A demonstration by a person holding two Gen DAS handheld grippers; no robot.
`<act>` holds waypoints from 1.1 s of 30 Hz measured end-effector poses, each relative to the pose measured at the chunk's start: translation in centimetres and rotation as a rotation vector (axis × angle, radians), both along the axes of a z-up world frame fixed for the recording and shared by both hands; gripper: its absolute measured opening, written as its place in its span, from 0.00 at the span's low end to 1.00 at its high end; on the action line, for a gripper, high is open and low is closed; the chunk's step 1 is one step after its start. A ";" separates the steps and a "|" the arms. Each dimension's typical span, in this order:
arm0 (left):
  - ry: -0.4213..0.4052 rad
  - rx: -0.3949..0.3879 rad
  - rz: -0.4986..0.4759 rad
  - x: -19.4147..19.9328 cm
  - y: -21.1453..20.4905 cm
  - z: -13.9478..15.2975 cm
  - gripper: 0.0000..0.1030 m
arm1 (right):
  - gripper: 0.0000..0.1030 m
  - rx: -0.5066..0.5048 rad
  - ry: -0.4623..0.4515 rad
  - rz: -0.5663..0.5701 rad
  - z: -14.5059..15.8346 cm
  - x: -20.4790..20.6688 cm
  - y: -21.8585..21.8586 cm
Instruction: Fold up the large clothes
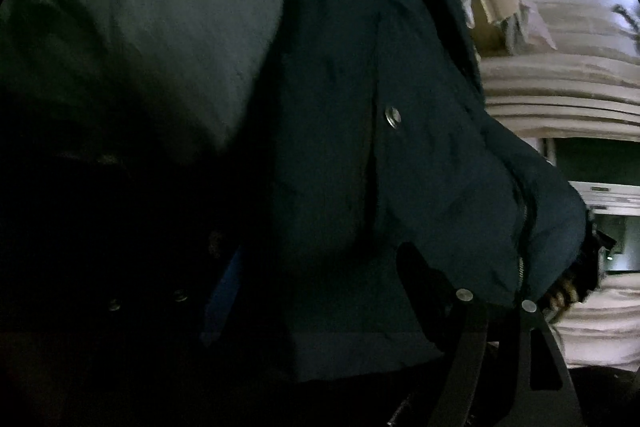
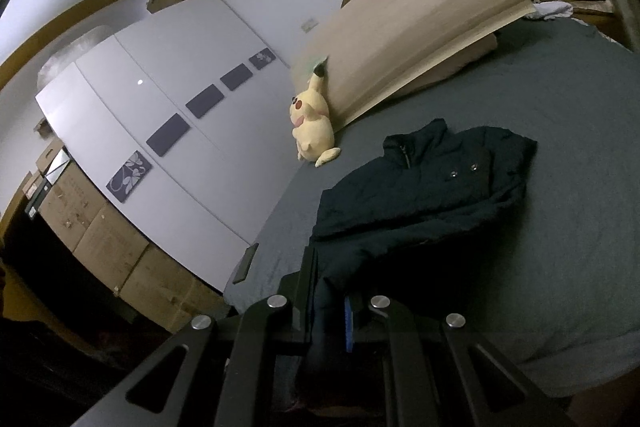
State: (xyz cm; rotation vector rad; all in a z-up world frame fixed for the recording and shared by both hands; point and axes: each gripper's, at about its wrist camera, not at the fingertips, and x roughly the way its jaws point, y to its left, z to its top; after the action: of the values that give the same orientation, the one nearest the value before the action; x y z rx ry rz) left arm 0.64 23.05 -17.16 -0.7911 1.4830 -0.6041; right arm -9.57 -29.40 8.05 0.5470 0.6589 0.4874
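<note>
So the right gripper (image 2: 328, 307) is clamped tight on the near hem of the dark jacket (image 2: 424, 195), which stretches away from it across the grey bed (image 2: 560, 131), collar at the far end toward the headboard (image 2: 408, 27). Left gripper (image 1: 304, 307) has its jaws apart, nothing pinched that I can see, right up against the same jacket (image 1: 360, 147), so both hands are at it.

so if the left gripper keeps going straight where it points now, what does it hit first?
Most likely the dark jacket: it fills the left wrist view right ahead of the left gripper. The frame is dark and depth is unclear, so how near it is cannot be told.
</note>
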 end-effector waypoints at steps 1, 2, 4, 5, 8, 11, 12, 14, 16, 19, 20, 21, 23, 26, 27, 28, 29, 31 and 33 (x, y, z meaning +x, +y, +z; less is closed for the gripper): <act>-0.002 -0.023 -0.006 -0.2 -0.3 -0.2 0.75 | 0.11 -0.001 -0.002 -0.002 0.1 0.0 0.1; -0.017 -0.035 -0.011 -0.3 -0.6 -0.3 0.67 | 0.11 0.001 -0.003 -0.004 0.1 0.0 0.1; -0.023 -0.035 -0.028 -0.5 -1.1 -0.4 0.17 | 0.11 0.001 -0.002 -0.012 0.1 -0.1 0.1; -0.024 -0.040 -0.018 -0.5 -1.0 -0.4 0.12 | 0.11 0.002 -0.002 -0.014 0.0 -0.2 0.0; -0.085 -0.027 0.007 -1.3 -0.7 1.0 0.08 | 0.11 0.007 0.001 -0.030 -0.2 -0.5 -0.2; -0.171 -0.022 0.053 -1.4 0.1 4.2 0.07 | 0.11 0.013 -0.002 -0.049 -0.2 -0.5 -0.7; -0.208 -0.021 0.071 -1.4 0.5 5.5 0.07 | 0.11 0.017 -0.004 -0.059 -0.2 -0.5 -0.9; -0.267 -0.018 0.103 -1.0 1.2 7.6 0.06 | 0.11 0.027 -0.009 -0.079 -0.3 -0.4 -1.5; -0.342 -0.027 0.139 -0.6 2.2 10.3 0.06 | 0.11 0.040 -0.017 -0.100 -0.5 -0.3 -2.1; -0.453 -0.043 0.167 0.1 3.0 14.2 0.06 | 0.11 0.059 -0.026 -0.129 -0.8 0.0 -3.1; -0.478 -0.049 0.167 0.4 2.9 15.2 0.06 | 0.11 0.064 -0.027 -0.140 -0.9 0.1 -3.5; -0.505 -0.051 0.166 0.7 2.8 16.0 0.06 | 0.11 0.066 -0.032 -0.152 -1.0 0.3 -3.9; -0.550 -0.055 0.173 1.7 2.8 17.7 0.06 | 0.11 0.073 -0.035 -0.170 -1.2 0.6 -4.6; -0.594 -0.050 0.188 3.7 1.4 18.8 0.06 | 0.11 0.058 -0.041 -0.187 -1.3 1.3 -5.5; -0.605 -0.050 0.189 4.1 1.3 19.2 0.06 | 0.11 0.053 -0.041 -0.190 -1.4 1.5 -5.7; -0.609 -0.052 0.194 4.3 1.8 19.2 0.06 | 0.11 0.047 -0.041 -0.193 -1.4 1.8 -5.9; -0.614 -0.056 0.202 4.6 2.0 19.4 0.06 | 0.11 0.040 -0.043 -0.196 -1.4 2.2 -6.1; -0.632 -0.042 0.206 5.3 1.2 19.7 0.06 | 0.11 0.034 -0.049 -0.198 -1.3 2.7 -6.3; -0.637 -0.039 0.214 5.6 1.1 20.0 0.06 | 0.11 0.031 -0.057 -0.200 -1.2 3.2 -6.5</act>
State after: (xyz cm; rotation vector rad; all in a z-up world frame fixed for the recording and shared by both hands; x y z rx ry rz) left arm 6.20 24.15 2.80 -0.6892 0.7960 -0.6471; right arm -6.34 -35.93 6.84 0.6195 0.5360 0.3248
